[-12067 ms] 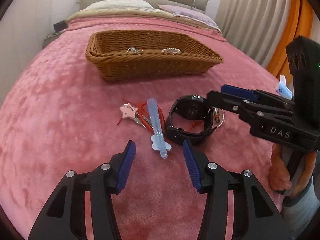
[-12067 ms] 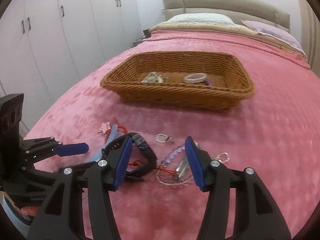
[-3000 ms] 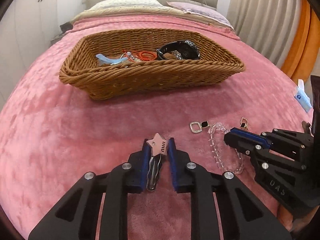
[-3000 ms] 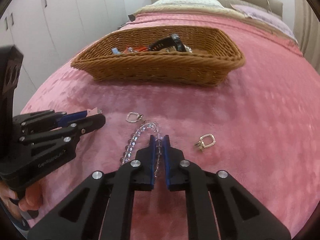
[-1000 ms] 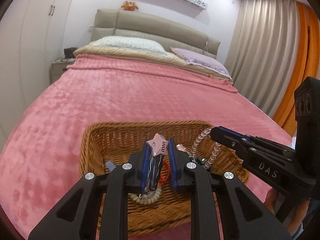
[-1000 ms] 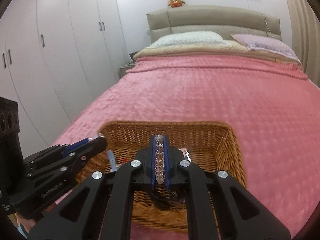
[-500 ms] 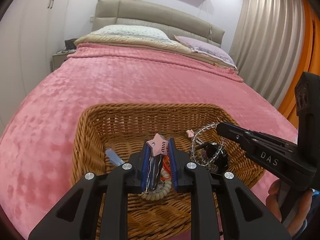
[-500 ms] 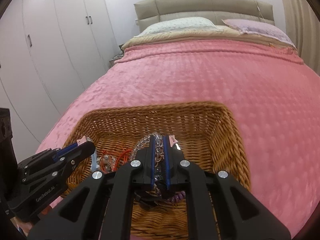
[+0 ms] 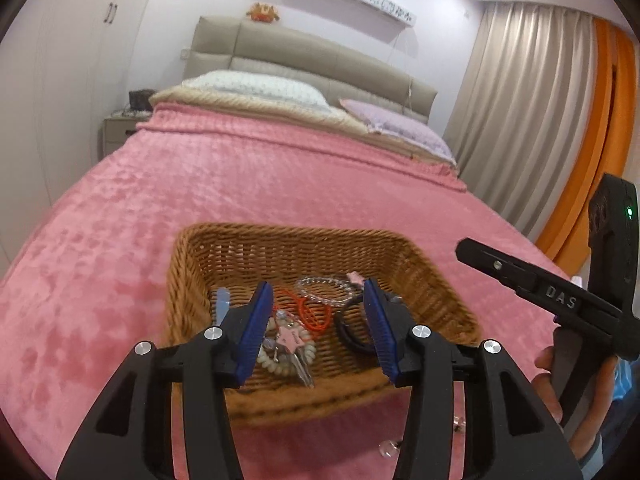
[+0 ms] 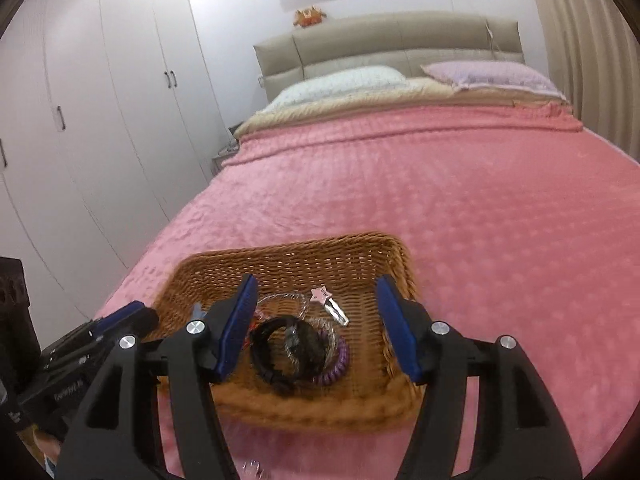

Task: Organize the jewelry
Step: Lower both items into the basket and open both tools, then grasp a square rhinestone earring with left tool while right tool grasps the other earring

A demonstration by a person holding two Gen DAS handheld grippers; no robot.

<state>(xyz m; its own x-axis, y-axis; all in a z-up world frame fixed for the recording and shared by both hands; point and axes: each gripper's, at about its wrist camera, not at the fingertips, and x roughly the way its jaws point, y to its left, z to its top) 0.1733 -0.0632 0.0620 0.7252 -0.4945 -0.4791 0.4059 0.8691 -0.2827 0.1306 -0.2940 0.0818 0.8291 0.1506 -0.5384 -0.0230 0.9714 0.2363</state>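
A wicker basket (image 9: 304,232) (image 10: 304,246) sits on the pink bedspread and holds the jewelry. My left gripper (image 9: 318,292) hovers over its near side. Its jaws are opening with nothing between them. Below it a pink star hair clip (image 9: 294,336) lies on a cream bead bracelet. My right gripper (image 10: 316,286) (image 9: 466,250) hangs above the basket too, jaws opening and empty. Beneath it lie a clear bead bracelet (image 10: 280,299) (image 9: 320,283), a black watch (image 10: 280,344) (image 9: 348,332) and another star clip (image 10: 322,294).
The basket also holds an orange cord (image 9: 316,312), a blue tube (image 9: 222,300) and a purple coil (image 10: 340,364). Small earrings (image 9: 386,448) lie on the blanket in front of the basket. Pillows and headboard stand far behind, wardrobes (image 10: 100,120) left, curtains (image 9: 520,120) right.
Both grippers have opened over the basket. The left one let go of the star clip and the right one let go of the clear bead bracelet; both now lie in the basket.
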